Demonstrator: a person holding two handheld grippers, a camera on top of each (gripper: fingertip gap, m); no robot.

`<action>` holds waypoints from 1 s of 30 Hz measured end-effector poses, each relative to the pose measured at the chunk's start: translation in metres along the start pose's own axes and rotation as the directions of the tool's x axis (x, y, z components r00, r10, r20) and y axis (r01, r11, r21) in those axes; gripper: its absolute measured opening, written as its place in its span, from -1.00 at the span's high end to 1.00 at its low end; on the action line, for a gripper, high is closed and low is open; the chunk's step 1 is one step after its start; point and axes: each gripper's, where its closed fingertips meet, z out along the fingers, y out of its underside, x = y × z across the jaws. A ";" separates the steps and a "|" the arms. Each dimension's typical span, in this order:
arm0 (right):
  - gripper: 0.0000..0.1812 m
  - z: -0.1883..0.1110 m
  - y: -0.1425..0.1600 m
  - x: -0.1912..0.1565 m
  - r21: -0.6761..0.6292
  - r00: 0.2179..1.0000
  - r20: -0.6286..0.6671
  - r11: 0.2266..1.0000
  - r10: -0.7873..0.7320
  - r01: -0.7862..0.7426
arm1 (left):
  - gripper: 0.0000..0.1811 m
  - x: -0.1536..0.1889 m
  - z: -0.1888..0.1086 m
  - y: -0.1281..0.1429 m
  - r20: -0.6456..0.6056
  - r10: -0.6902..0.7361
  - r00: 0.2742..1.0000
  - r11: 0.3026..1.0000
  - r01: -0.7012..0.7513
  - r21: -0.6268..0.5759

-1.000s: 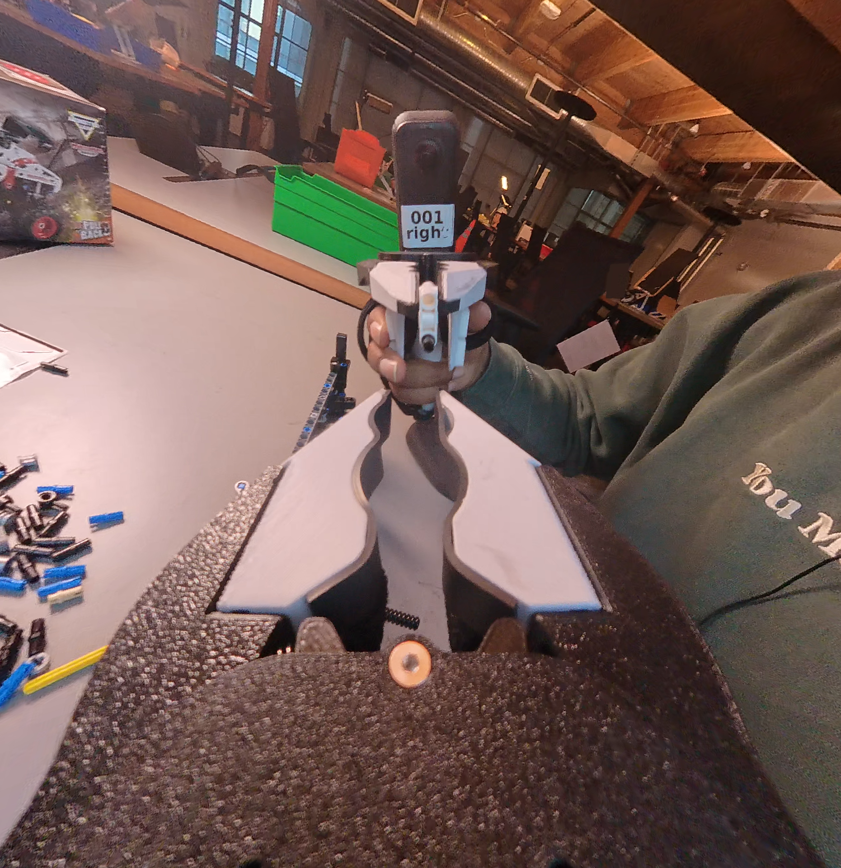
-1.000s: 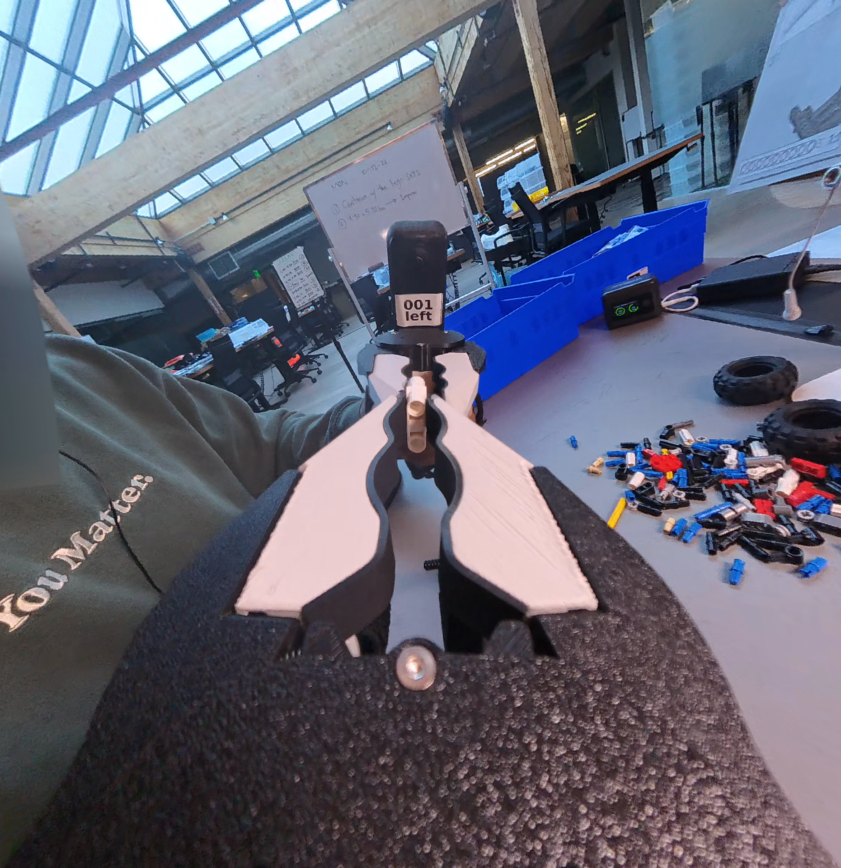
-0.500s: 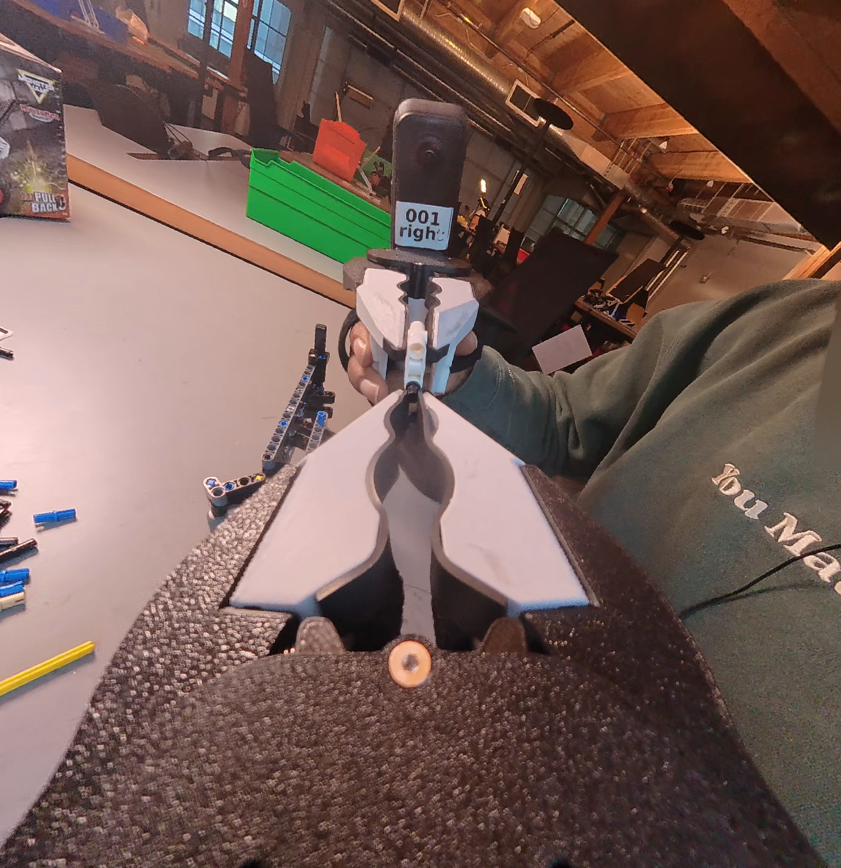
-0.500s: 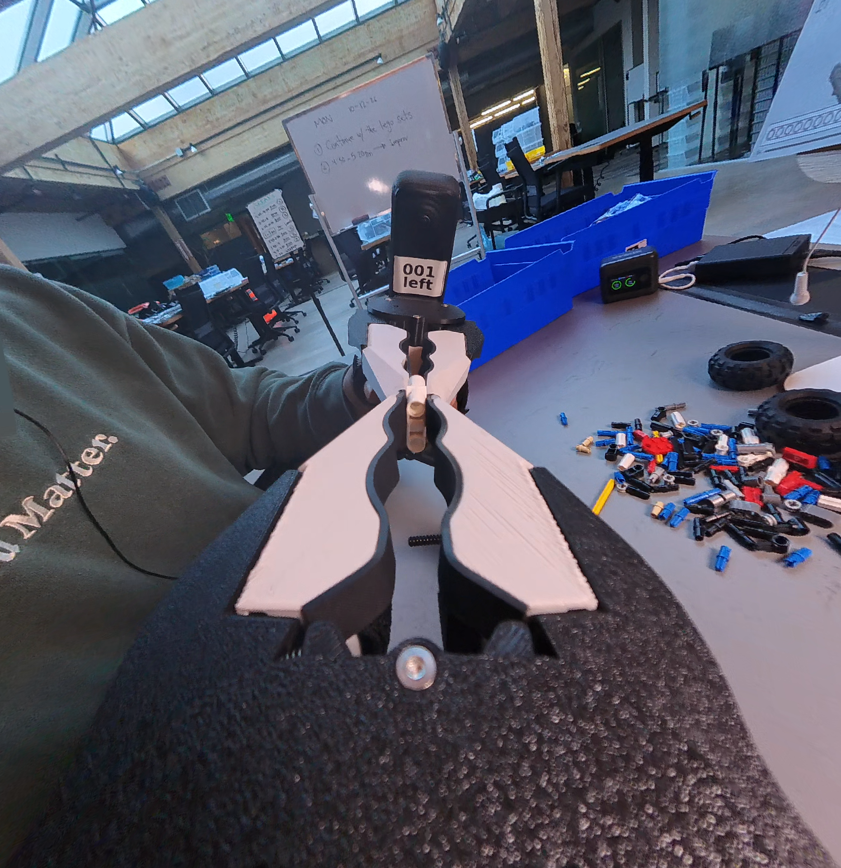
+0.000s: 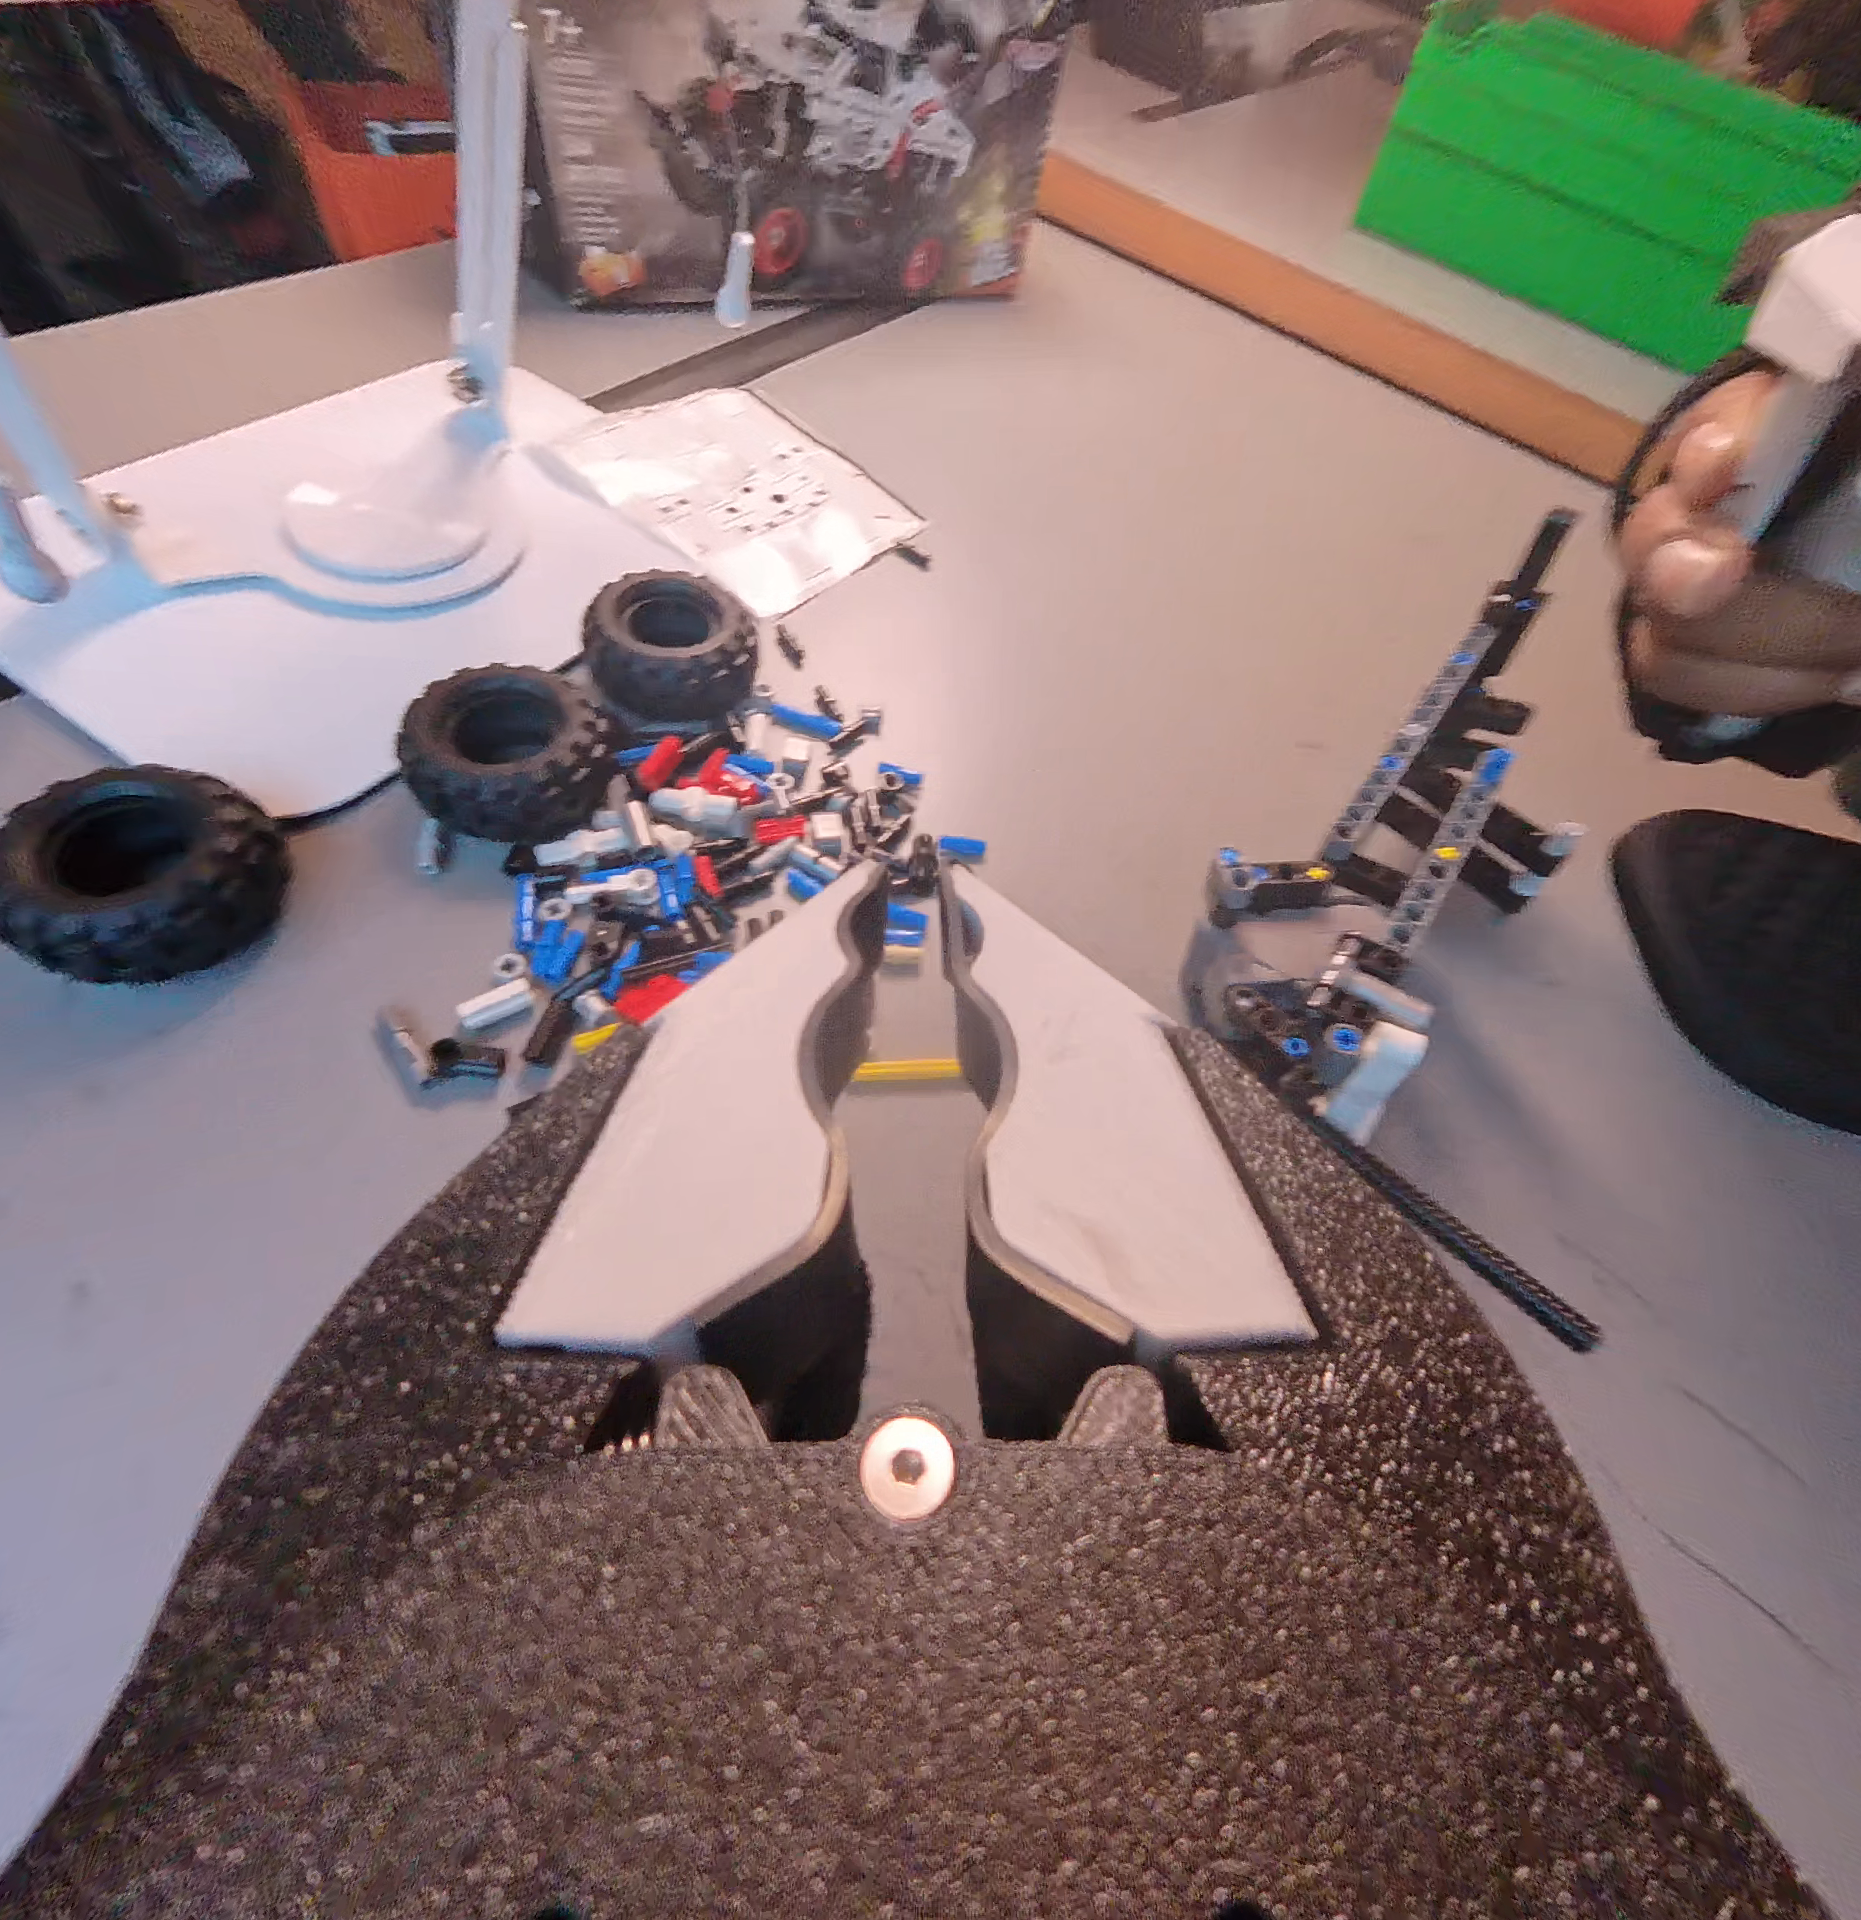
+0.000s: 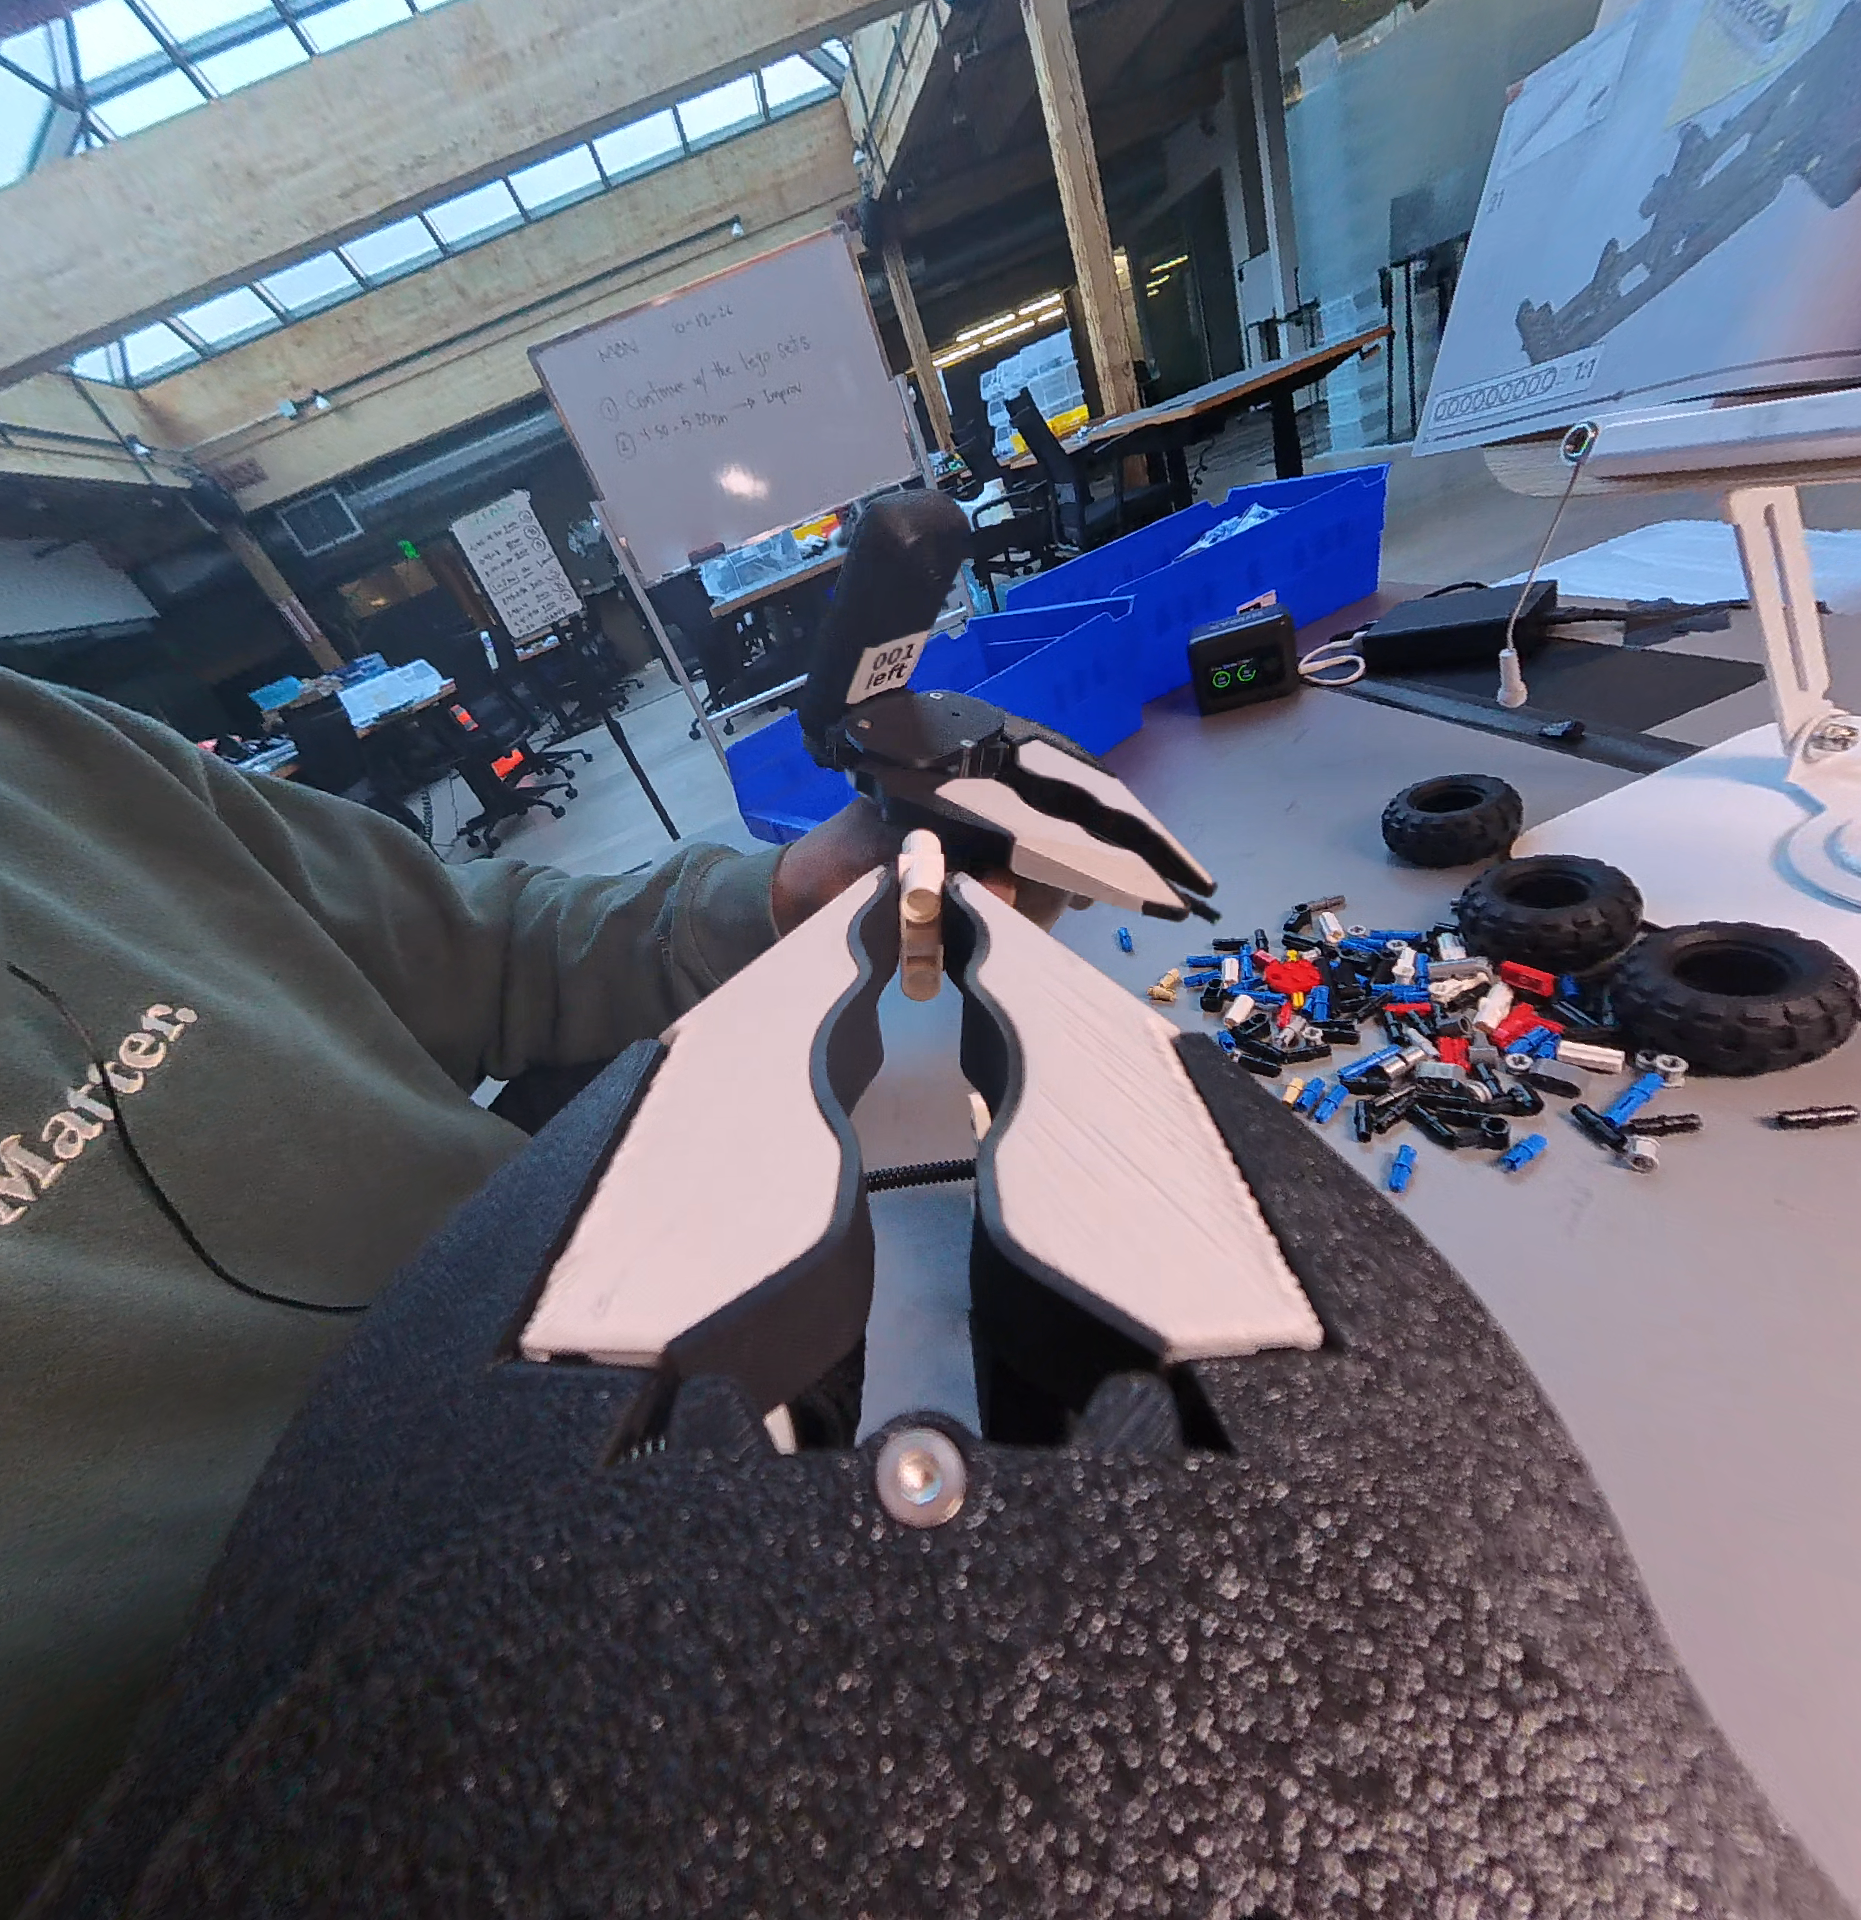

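right tongs (image 6: 921, 914) clamp a pale connector piece (image 6: 919, 914); left tongs (image 5: 913, 883) slightly apart over loose bricks (image 5: 697, 862).

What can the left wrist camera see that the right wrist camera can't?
Only the left wrist view shows the half-built frame of grey and black beams, the toy set box and the green bin. Only the right wrist view shows the whiteboard, the blue bins and the small white connector piece pinched in the right gripper. Both show the pile of small parts and three black tyres.
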 end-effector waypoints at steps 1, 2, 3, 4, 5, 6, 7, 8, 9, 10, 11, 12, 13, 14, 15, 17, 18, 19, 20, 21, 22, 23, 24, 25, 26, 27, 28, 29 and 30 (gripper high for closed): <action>0.93 0.000 0.001 0.000 -0.004 1.000 -0.007 1.000 -0.007 0.007 | 0.78 -0.006 0.002 0.002 0.038 0.013 0.999 1.000 -0.013 -0.006; 0.93 0.000 0.002 0.000 -0.005 1.000 -0.011 1.000 -0.011 0.011 | 0.71 -0.008 0.002 0.002 0.054 0.021 0.998 1.000 -0.020 -0.006; 0.93 0.000 0.002 0.000 -0.005 1.000 -0.012 1.000 -0.011 0.011 | 0.69 -0.008 0.002 0.000 0.061 0.028 0.998 1.000 -0.028 0.000; 0.93 0.001 0.002 0.000 -0.005 1.000 -0.015 1.000 -0.011 0.011 | 0.67 -0.006 0.002 -0.001 0.063 0.036 0.997 0.999 -0.037 0.007; 0.93 0.002 0.003 0.000 -0.006 1.000 -0.015 1.000 -0.010 0.010 | 0.67 -0.004 0.001 -0.003 0.057 0.043 0.997 0.999 -0.043 0.010; 0.93 0.003 0.003 0.000 -0.007 1.000 -0.013 1.000 -0.009 0.008 | 0.67 0.001 0.000 -0.004 0.039 0.045 0.998 0.999 -0.046 0.017; 0.93 0.004 0.004 0.000 -0.008 1.000 -0.012 1.000 -0.008 0.008 | 0.67 0.007 0.000 -0.007 0.009 0.045 0.999 0.998 -0.045 0.033; 0.93 0.006 0.005 -0.001 -0.011 1.000 -0.013 1.000 -0.008 0.008 | 0.66 0.018 -0.002 -0.012 -0.039 0.047 0.998 0.997 -0.045 0.056; 0.93 0.007 0.006 -0.001 -0.011 1.000 -0.012 1.000 -0.007 0.007 | 0.65 0.030 -0.004 -0.017 -0.096 0.052 0.994 0.996 -0.044 0.082; 0.93 0.009 0.007 -0.002 -0.010 1.000 -0.008 1.000 -0.003 0.003 | 0.64 0.043 -0.006 -0.022 -0.152 0.057 0.987 0.994 -0.041 0.106; 0.93 0.012 0.008 -0.003 -0.010 1.000 -0.004 1.000 -0.001 0.000 | 0.64 0.059 -0.009 -0.026 -0.224 0.063 0.973 0.991 -0.035 0.126; 0.93 0.015 0.010 -0.006 -0.011 1.000 0.005 1.000 0.001 -0.001 | 0.65 0.075 -0.012 -0.031 -0.297 0.065 0.953 0.990 -0.023 0.142; 0.93 0.018 0.011 -0.009 -0.010 1.000 0.019 1.000 0.003 -0.003 | 0.66 0.090 -0.015 -0.034 -0.361 0.061 0.931 0.988 -0.006 0.152; 0.93 0.021 0.012 -0.012 -0.007 0.999 0.032 1.000 0.006 -0.006 | 0.66 0.104 -0.019 -0.037 -0.426 0.056 0.903 0.987 0.013 0.157; 0.93 0.025 0.014 -0.015 -0.009 0.999 0.044 1.000 0.008 -0.007 | 0.67 0.117 -0.023 -0.039 -0.487 0.045 0.872 0.986 0.039 0.162; 0.93 0.031 0.017 -0.020 -0.012 0.998 0.062 1.000 0.006 -0.006 | 0.75 0.136 -0.030 -0.045 -0.579 0.021 0.815 0.981 0.094 0.169; 0.93 0.033 0.018 -0.021 -0.013 0.998 0.069 1.000 0.009 -0.008 | 0.80 0.140 -0.032 -0.046 -0.598 0.013 0.802 0.980 0.108 0.166; 0.93 0.035 0.019 -0.024 -0.011 0.997 0.081 1.000 0.008 -0.007 | 0.90 0.143 -0.034 -0.045 -0.612 0.014 0.791 0.981 0.107 0.161; 0.93 0.036 0.020 -0.024 -0.011 0.997 0.080 1.000 0.008 -0.007 | 0.92 0.143 -0.035 -0.044 -0.608 0.020 0.794 0.982 0.097 0.160; 0.93 0.037 0.020 -0.025 -0.014 0.996 0.083 1.000 0.005 -0.004 | 0.92 0.143 -0.036 -0.043 -0.605 0.023 0.796 0.984 0.087 0.153; 0.93 0.038 0.020 -0.026 -0.009 0.996 0.085 1.000 0.004 -0.004 | 0.92 0.143 -0.037 -0.043 -0.601 0.025 0.799 0.986 0.080 0.147; 0.92 0.038 0.019 -0.025 -0.005 0.997 0.081 1.000 0.010 -0.009 | 0.92 0.142 -0.039 -0.043 -0.591 0.031 0.806 0.988 0.066 0.142; 0.91 0.038 0.018 -0.024 0.001 0.998 0.068 1.000 0.007 -0.008 | 0.92 0.139 -0.040 -0.043 -0.570 0.048 0.820 0.989 0.040 0.141; 0.86 0.036 0.015 -0.021 0.017 0.999 0.048 1.000 -0.005 0.004 | 0.92 0.135 -0.044 -0.046 -0.541 0.070 0.838 0.988 0.016 0.153; 0.76 0.032 0.011 -0.017 0.028 1.000 0.024 0.999 -0.020 0.019 | 0.92 0.125 -0.051 -0.052 -0.491 0.087 0.867 0.986 -0.003 0.168; 0.70 0.027 0.008 -0.013 0.030 0.999 -0.003 0.999 -0.039 0.039 | 0.91 0.108 -0.060 -0.059 -0.399 0.116 0.909 0.981 -0.042 0.190; 0.66 0.023 0.006 -0.009 0.024 0.997 -0.039 0.997 -0.070 0.071 | 0.93 0.087 -0.072 -0.067 -0.271 0.153 0.950 0.974 -0.098 0.206; 0.64 0.019 0.005 -0.005 0.006 0.990 -0.078 0.993 -0.115 0.116 | 0.92 0.063 -0.089 -0.076 -0.118 0.187 0.975 0.964 -0.159 0.211; 0.64 0.017 0.006 0.000 -0.028 0.979 -0.119 0.986 -0.167 0.165 | 0.92 0.038 -0.110 -0.082 0.034 0.212 0.977 0.958 -0.215 0.192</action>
